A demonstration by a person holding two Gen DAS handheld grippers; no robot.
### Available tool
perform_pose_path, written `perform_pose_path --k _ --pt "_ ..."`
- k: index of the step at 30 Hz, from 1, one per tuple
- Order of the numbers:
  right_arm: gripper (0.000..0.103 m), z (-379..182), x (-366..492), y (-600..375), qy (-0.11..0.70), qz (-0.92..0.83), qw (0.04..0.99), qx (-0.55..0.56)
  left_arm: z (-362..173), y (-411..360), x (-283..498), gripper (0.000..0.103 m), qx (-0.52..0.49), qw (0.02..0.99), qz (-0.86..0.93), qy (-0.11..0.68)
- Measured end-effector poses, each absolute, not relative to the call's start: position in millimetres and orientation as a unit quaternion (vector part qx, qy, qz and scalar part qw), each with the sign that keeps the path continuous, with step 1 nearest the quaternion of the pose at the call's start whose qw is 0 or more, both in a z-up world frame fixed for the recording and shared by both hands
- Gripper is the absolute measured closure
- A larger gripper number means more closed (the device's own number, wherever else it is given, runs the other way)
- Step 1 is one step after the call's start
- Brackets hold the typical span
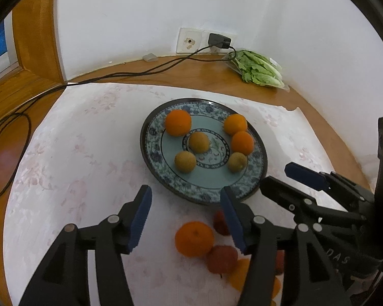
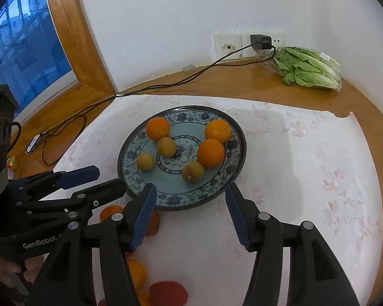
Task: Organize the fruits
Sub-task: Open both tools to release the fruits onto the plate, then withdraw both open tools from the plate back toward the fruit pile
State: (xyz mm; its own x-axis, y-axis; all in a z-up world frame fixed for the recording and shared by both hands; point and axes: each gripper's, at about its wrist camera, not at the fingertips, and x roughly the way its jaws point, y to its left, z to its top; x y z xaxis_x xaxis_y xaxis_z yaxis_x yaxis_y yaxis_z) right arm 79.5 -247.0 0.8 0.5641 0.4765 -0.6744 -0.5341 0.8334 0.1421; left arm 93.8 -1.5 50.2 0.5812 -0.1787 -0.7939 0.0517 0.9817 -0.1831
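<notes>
A blue patterned plate (image 1: 258,178) (image 2: 130,176) sits mid-table on a white floral cloth. It holds three oranges (image 1: 178,122) (image 2: 210,152) and three small brownish-yellow fruits (image 1: 185,162) (image 2: 193,172). Loose fruit lies on the cloth in front of the plate: an orange (image 1: 194,238) (image 2: 135,272) and red fruits (image 1: 222,258) (image 2: 168,293), partly hidden by fingers. My left gripper (image 1: 186,216) (image 2: 107,178) is open and empty above the loose fruit. My right gripper (image 2: 191,214) (image 1: 280,178) is open and empty at the plate's near edge.
A bag of green lettuce (image 1: 258,68) (image 2: 309,67) lies at the back right by the wall. A black charger (image 1: 219,40) is plugged into the wall socket; its cable (image 1: 115,75) runs left across the wooden tabletop. A window is at the left.
</notes>
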Motion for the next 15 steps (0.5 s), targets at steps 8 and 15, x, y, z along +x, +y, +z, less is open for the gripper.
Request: perform_pose_path --k 8,15 --pt "0.045 4.2 59.9 -257.0 0.368 0.285 0.885 -0.034 57.8 -0.9 74.3 0.039 -0.069 0.885 -0.066 0.455" --pt "0.045 4.2 48.1 -261.1 0.368 0.285 0.884 -0.035 60.7 -0.1 59.5 0.039 -0.074 0.884 -0.066 0.456"
